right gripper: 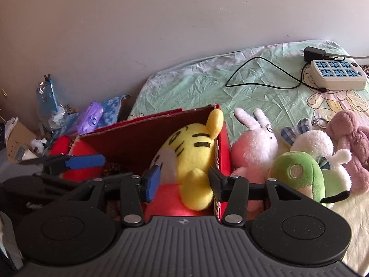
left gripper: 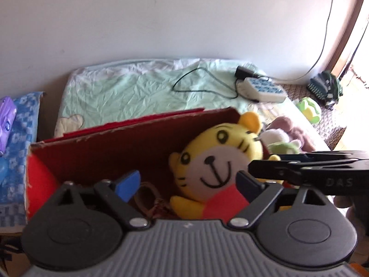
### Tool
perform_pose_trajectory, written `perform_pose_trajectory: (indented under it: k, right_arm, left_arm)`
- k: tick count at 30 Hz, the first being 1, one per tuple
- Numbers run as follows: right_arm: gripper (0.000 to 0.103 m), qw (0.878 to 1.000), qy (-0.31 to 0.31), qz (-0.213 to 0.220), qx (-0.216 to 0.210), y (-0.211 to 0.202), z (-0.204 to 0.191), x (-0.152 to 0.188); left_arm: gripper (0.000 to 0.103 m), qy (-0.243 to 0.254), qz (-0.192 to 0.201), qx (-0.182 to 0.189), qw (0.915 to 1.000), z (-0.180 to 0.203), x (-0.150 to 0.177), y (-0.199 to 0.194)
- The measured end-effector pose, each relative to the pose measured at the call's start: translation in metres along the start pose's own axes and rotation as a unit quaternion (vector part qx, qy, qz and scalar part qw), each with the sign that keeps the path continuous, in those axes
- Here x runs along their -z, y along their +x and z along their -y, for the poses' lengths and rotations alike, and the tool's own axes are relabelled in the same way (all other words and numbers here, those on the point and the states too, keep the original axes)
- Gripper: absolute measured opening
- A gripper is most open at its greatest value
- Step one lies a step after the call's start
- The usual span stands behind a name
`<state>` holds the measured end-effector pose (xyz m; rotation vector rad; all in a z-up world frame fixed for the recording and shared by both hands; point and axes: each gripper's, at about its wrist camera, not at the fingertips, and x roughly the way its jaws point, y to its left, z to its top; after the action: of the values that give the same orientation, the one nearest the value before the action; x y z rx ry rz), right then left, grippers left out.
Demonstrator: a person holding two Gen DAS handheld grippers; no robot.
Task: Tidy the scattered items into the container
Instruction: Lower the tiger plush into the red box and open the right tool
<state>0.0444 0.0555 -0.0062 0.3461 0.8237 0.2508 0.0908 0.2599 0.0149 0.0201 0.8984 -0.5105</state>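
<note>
This was a bedroom in a home: a bed with a crumpled green cartoon sheet stood against a plain wall, with plush toys, a power strip and a charger on it.

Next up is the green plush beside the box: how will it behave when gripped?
The green plush looks soft and stuffed, so it will probably squash and feel light. Its fuzzy fabric should resist slipping. Its rounded shape may roll if nudged.

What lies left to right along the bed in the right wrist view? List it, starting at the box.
Red box → pink rabbit plush → green plush → white plush → mauve plush.
</note>
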Motion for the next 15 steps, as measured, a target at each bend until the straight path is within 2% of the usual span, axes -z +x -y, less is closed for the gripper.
perform_pose_trajectory:
  k: [1,2,3,4,6,10,11,12,15]
  right_arm:
    - [0.048,1.000,0.009,-0.003,-0.005,0.002,0.002,0.001]
    - [0.042,1.000,0.016,-0.008,-0.006,0.005,0.003,0.001]
    - [0.026,1.000,0.017,-0.009,-0.002,0.007,0.003,0.002]
    - [0.020,1.000,0.016,-0.010,0.000,0.008,0.002,0.002]
    - [0.018,1.000,0.024,-0.009,-0.009,0.008,0.002,0.003]
    - [0.018,0.999,0.036,-0.006,-0.019,0.008,0.002,0.000]
    - [0.023,0.999,0.039,-0.008,-0.016,0.008,0.001,-0.001]
    - [0.032,0.999,0.044,-0.010,-0.005,0.008,0.000,-0.002]
    - [0.039,0.997,0.063,-0.034,0.019,0.009,-0.009,-0.002]
  left_arm:
    - [0.079,-0.001,-0.010,0.000,1.0000,-0.003,0.000,0.004]
    - [0.072,0.004,-0.020,-0.003,0.9998,-0.003,0.001,0.009]
    - [0.071,0.012,-0.029,-0.008,0.9995,-0.003,0.002,0.014]
    - [0.072,0.021,-0.035,-0.015,0.9991,-0.002,0.004,0.018]
    - [0.073,0.022,-0.037,-0.012,0.9990,-0.005,0.007,0.021]
    - [0.060,0.005,-0.045,-0.014,0.9989,-0.019,0.012,0.024]
    - [0.052,0.001,-0.055,-0.020,0.9983,-0.021,0.014,0.028]
    - [0.048,-0.001,-0.066,-0.023,0.9975,-0.024,0.016,0.033]
    - [0.047,-0.006,-0.072,-0.020,0.9972,-0.025,0.020,0.035]
